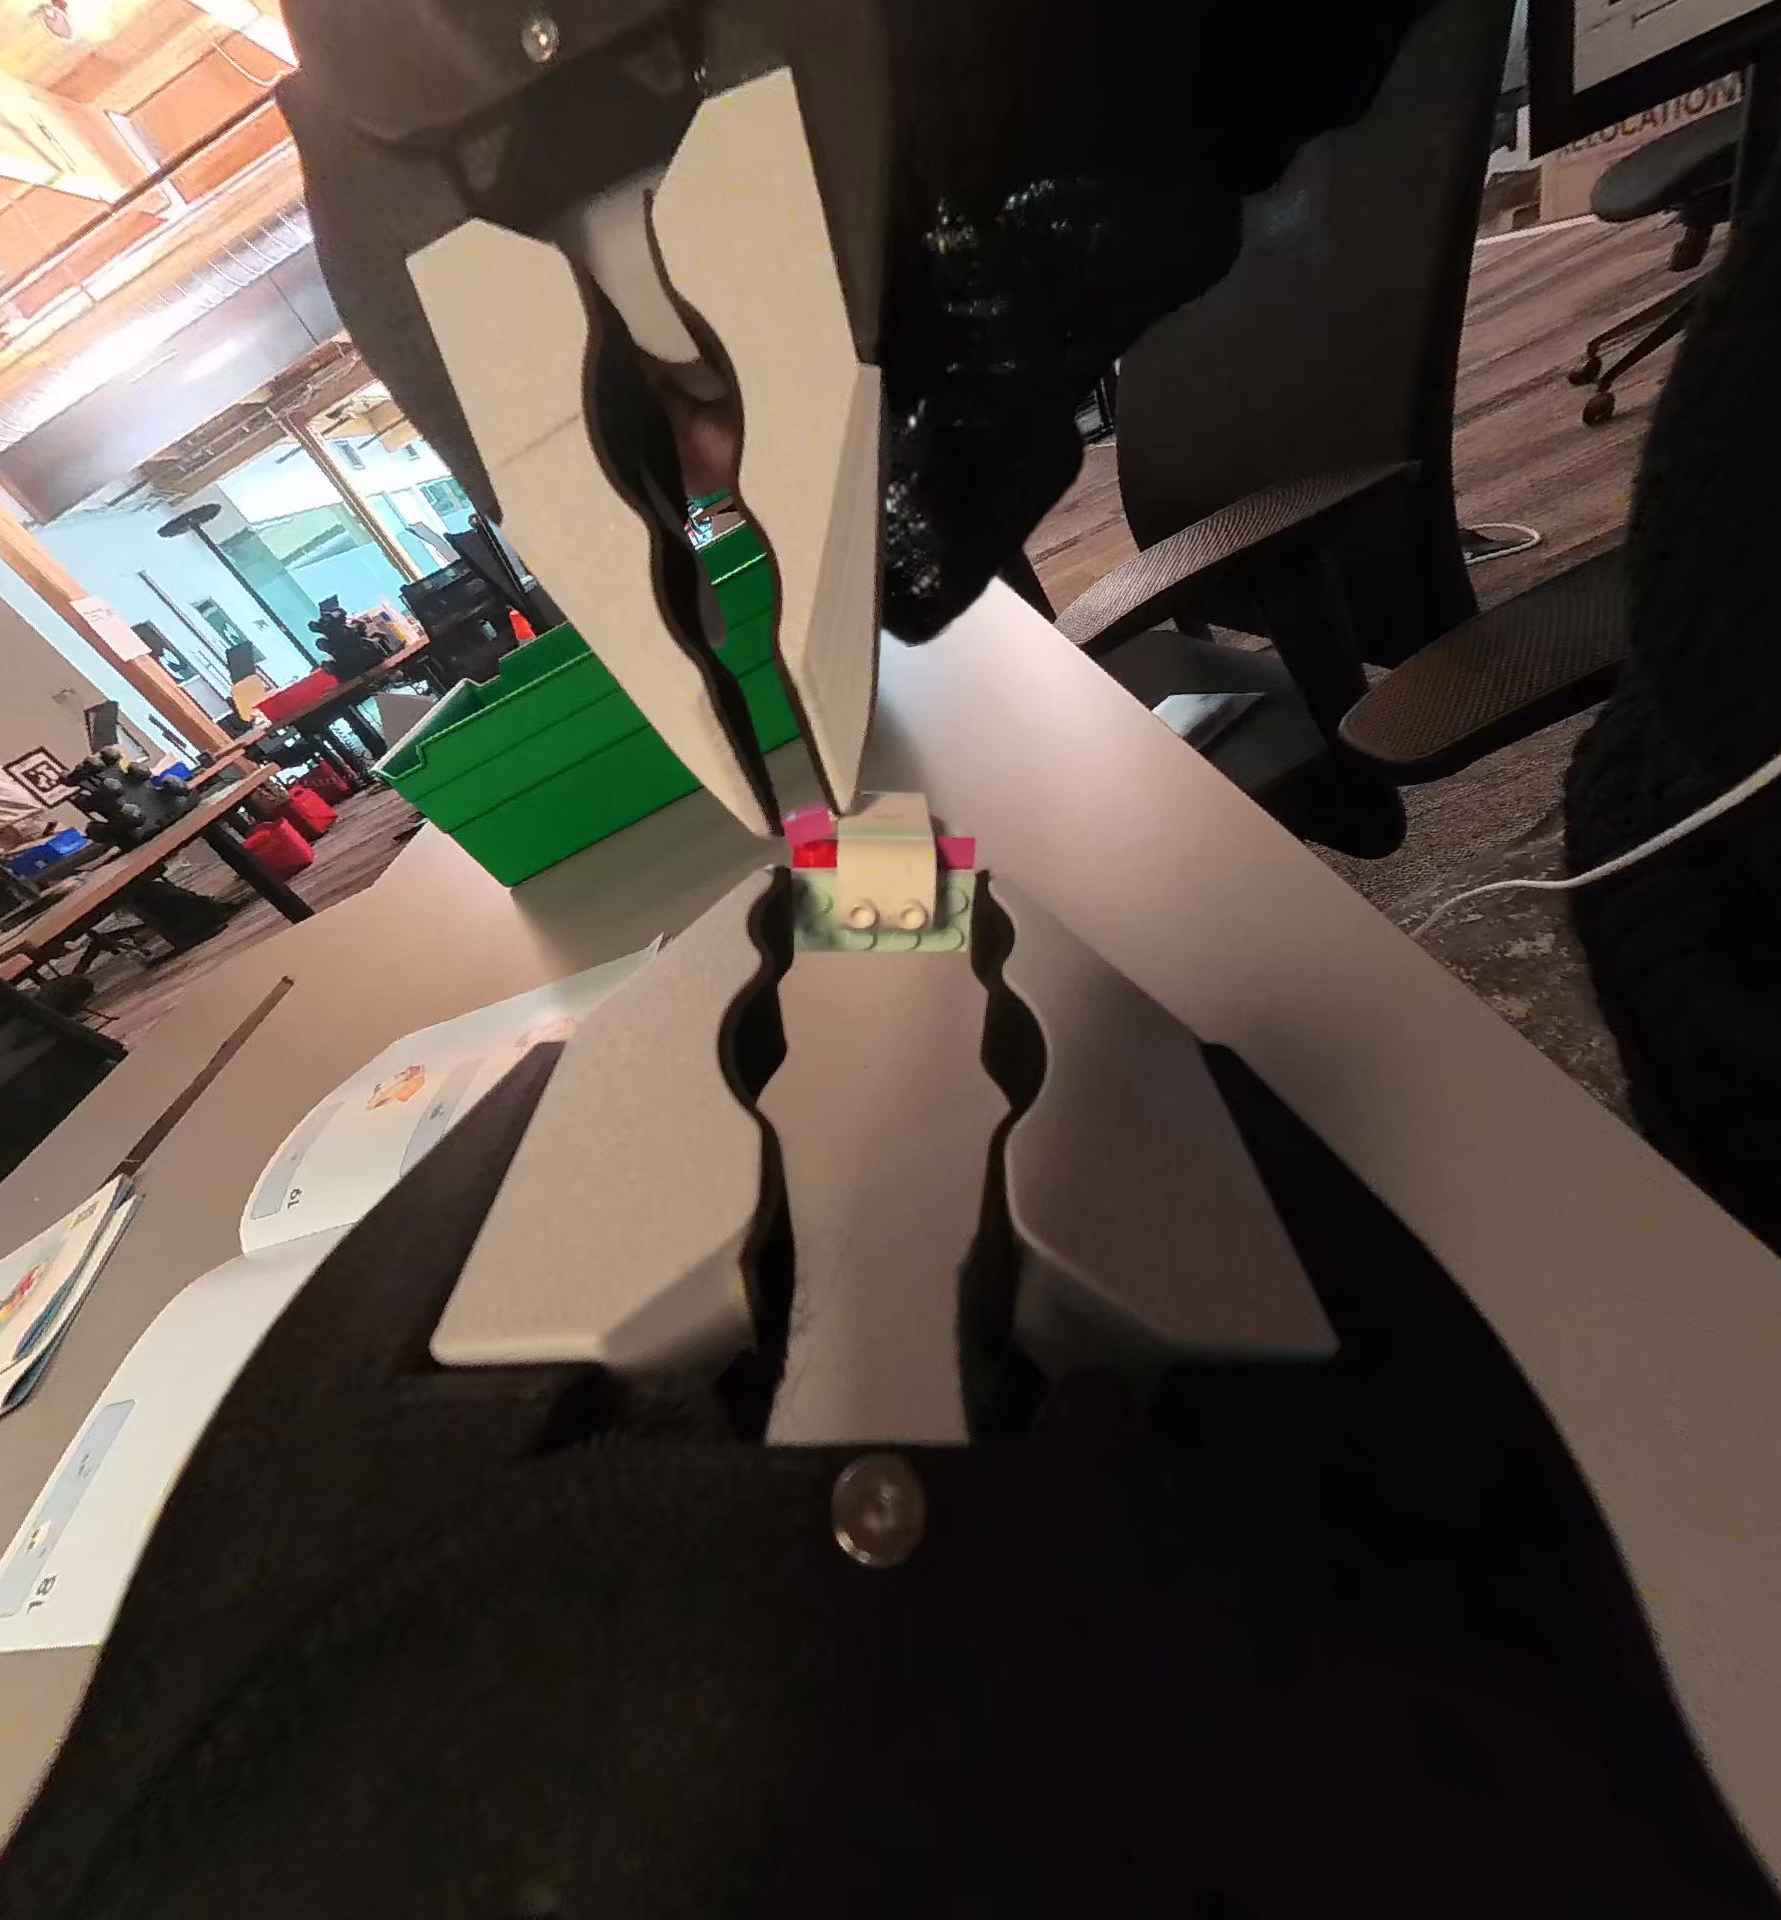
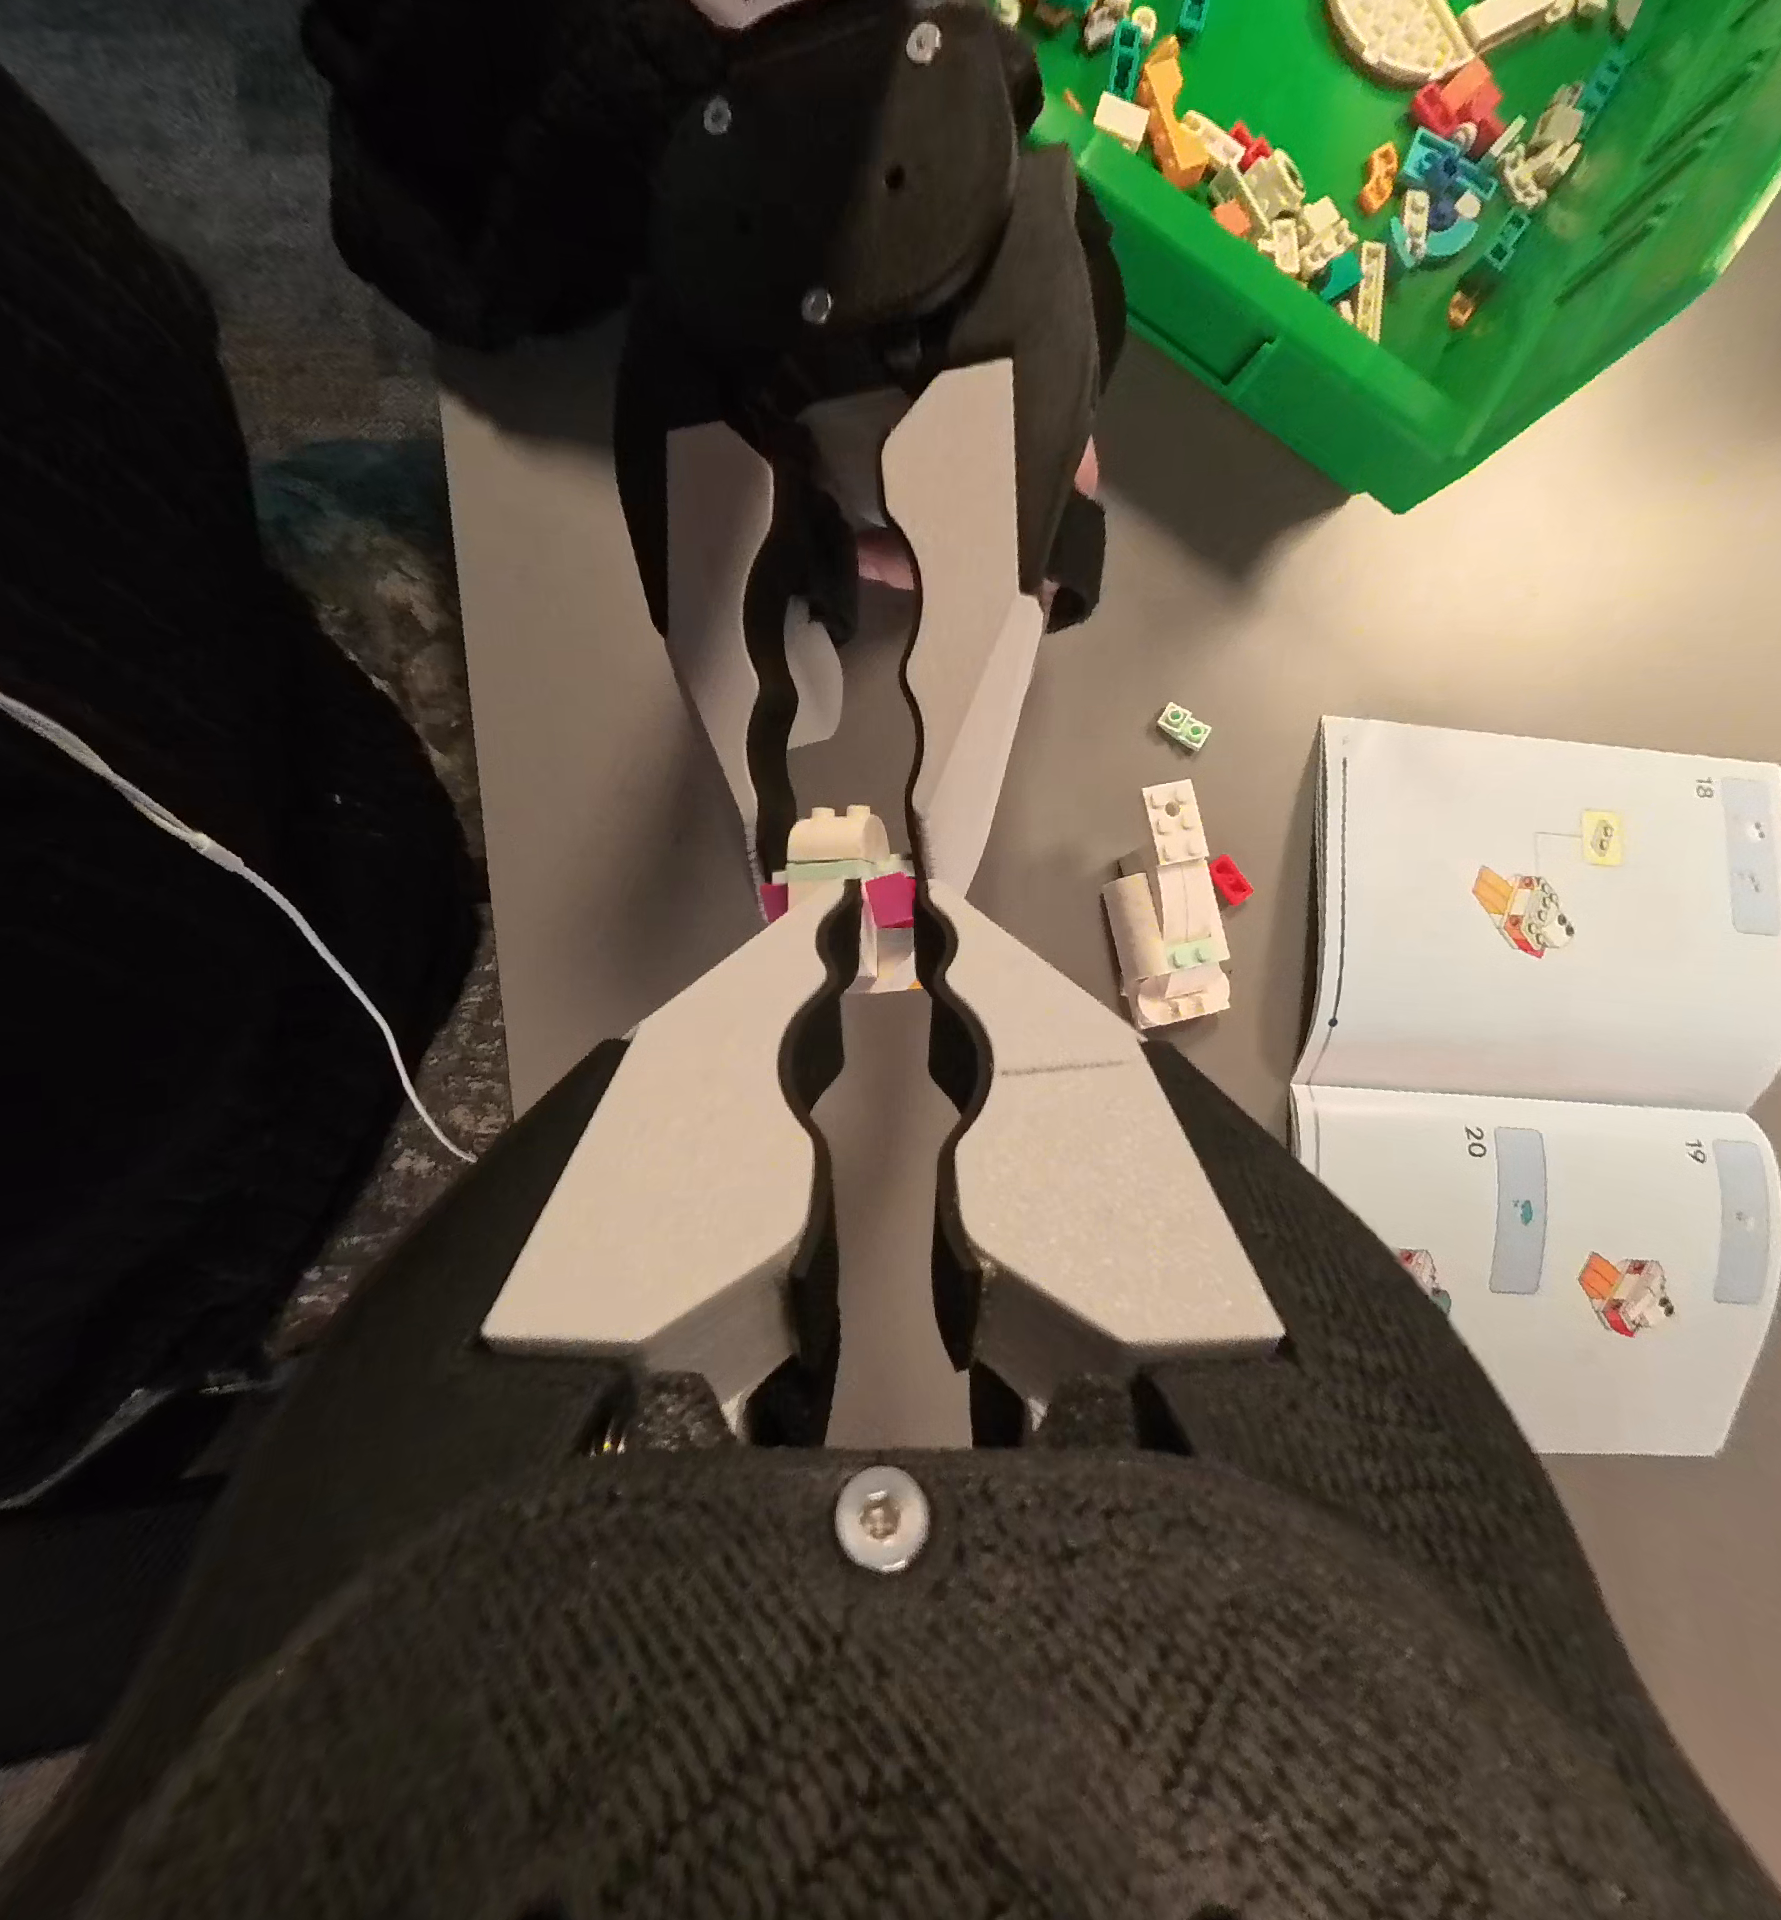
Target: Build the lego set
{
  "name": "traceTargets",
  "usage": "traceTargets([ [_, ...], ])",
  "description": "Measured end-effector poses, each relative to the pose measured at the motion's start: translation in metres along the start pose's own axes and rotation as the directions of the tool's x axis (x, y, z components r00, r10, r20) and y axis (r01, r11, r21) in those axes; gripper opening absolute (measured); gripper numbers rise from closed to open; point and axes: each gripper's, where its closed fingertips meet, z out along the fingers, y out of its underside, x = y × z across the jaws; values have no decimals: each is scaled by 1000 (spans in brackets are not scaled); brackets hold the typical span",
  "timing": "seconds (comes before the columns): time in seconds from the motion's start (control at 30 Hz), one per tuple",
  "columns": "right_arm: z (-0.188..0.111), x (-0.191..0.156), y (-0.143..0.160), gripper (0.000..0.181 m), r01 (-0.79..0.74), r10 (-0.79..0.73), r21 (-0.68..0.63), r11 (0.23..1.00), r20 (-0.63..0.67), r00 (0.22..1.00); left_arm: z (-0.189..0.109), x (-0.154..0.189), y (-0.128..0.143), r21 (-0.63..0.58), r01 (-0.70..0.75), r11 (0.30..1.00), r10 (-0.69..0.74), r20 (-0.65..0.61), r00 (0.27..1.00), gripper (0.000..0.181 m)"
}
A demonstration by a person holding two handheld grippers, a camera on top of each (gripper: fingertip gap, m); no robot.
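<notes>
- Because both claws meet at the same small build, the relation that matters is head-on: your left claw (image 1: 881,883) and your right claw (image 2: 886,904) point at each other, with the lego sub-assembly (image 1: 881,894) caught between their tips above the near edge of the counter (image 2: 1281,623).
- Your left claw is part-open, its fingers braced on the two ends of the mint-green plate (image 1: 881,940), so the plate's long axis runs across that claw from finger to finger.
- Your right claw comes in from the far side, narrowed almost to closing, pinching the magenta piece (image 2: 886,896) at the build's far edge; it seems the nearer one for any pressing move, I judge.
- The green bin (image 2: 1488,260) of loose bricks sits far right on the counter, and the open instruction booklet (image 2: 1540,1039) lies to the right.
- A second white build (image 2: 1172,925) lies on the counter between the claws and the booklet, with a red brick (image 2: 1229,878) touching it.
- The held build is a mint plate carrying a white curved-top block (image 1: 886,868), with red and magenta pieces behind.
- A tiny green two-stud piece (image 2: 1182,724) rests apart, farther off.
</notes>
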Motion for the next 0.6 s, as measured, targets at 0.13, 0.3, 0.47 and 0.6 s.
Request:
traceTargets([
  [0.13,1,0,0,9,-22,22,-3,1000,7,1000,0,0,0,0,-1,1000,1,-1,1000,33],
  [0.3,0,-1,0,10,-45,45,2,999,8,999,0,1,-1,3,-1,1000,1,-3,1000,33],
  [0.47,-5,3,1,14,-53,53,18,998,-16,998,0,0,-2,11,-2,1000,2,4,1000,33],
  [0.6,-15,12,-2,11,-93,99,116,989,-52,994,-2,-3,-5,29,5,1000,-6,15,1000,33],
])
